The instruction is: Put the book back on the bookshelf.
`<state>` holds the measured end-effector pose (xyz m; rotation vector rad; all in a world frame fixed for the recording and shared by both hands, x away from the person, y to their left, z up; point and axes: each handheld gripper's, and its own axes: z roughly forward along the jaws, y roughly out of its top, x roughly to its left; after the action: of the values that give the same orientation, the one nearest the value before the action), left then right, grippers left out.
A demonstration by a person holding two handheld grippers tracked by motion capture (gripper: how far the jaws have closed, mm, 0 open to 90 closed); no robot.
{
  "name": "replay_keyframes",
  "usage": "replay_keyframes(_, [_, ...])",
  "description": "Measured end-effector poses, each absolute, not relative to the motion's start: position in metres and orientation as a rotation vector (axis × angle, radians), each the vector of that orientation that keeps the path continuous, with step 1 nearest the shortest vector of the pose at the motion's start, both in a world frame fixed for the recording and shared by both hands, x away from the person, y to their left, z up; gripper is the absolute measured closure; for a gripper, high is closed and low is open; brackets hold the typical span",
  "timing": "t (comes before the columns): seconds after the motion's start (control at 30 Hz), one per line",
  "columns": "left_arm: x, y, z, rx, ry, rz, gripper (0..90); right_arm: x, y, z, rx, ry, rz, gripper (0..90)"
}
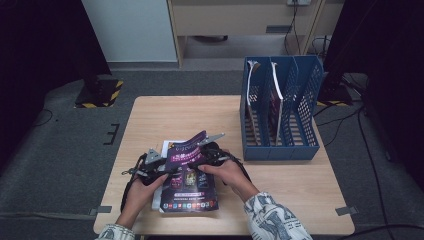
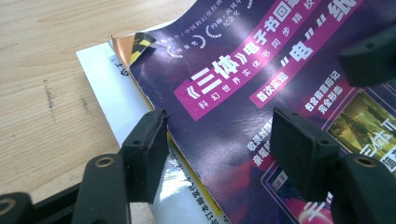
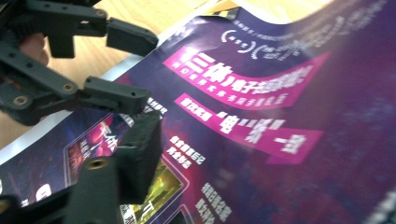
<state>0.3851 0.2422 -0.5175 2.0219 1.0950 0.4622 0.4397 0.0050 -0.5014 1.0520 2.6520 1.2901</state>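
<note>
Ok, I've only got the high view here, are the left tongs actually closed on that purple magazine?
Observer: No, the left tongs stand open: one pad beside the edge of the magazine, the other over its cover.
Operator: And the right tongs?
Observer: One pad of the right tongs sits by the cover; the other is hidden behind the lifted cover, so I cannot tell.
Operator: Anything underneath?
Observer: A white sheet, with a yellow-and-black striped corner poking out.

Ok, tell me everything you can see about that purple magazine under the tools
The purple magazine is a glossy softcover with magenta banners and white Chinese lettering. It lies on the wooden table, on top of a white-covered one. Its far end curls upward and one corner is dog-eared. The left tool straddles its left edge; the right tool is at its lifted end.
</note>
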Motion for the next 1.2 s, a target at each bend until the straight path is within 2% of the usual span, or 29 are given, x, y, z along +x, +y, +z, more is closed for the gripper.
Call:
replay_keyframes(0.2, [0.384, 0.241, -0.517, 2.03, 1.089, 0.484, 34.5, 0.441, 0.004, -0.5, 1.046, 2.601, 1.29, 57.4])
replay_keyframes(0.23, [0.385, 0.241, -0.517, 2.03, 1.086, 0.469, 34.5, 0.441, 0.004, -0.5, 1.046, 2.601, 1.29, 57.4])
replay_keyframes(0.27, [0.385, 0.241, -0.518, 2.027, 1.09, 0.451, 28.3, 0.44, 0.003, -0.498, 1.042, 2.58, 1.3, 61.4])
replay_keyframes(0.3, [0.385, 0.241, -0.517, 2.033, 1.082, 0.443, 28.3, 0.44, 0.003, -0.498, 1.042, 2.58, 1.3, 61.4])
replay_keyframes(0.4, [0.385, 0.239, -0.514, 2.033, 1.071, 0.435, 19.1, 0.439, 0.001, -0.494, 1.017, 2.545, 1.311, 67.3])
replay_keyframes(0.63, [0.382, 0.243, -0.51, 1.993, 1.07, 0.457, 6.0, 0.428, -0.008, -0.482, 0.924, 2.462, 1.397, 72.4])
replay_keyframes(0.77, [0.381, 0.246, -0.509, 1.954, 1.098, 0.469, 2.4, 0.423, -0.014, -0.478, 0.904, 2.421, 1.446, 73.2])
replay_keyframes(0.93, [0.38, 0.253, -0.508, 1.905, 1.142, 0.456, 3.2, 0.423, -0.024, -0.474, 0.916, 2.375, 1.485, 76.0])
replay_keyframes(1.07, [0.38, 0.258, -0.507, 1.9, 1.163, 0.497, 5.4, 0.42, -0.027, -0.466, 0.89, 2.324, 1.512, 78.1])
replay_keyframes(1.2, [0.377, 0.259, -0.505, 1.9, 1.125, 0.511, 5.7, 0.418, -0.026, -0.464, 0.876, 2.307, 1.509, 78.7])
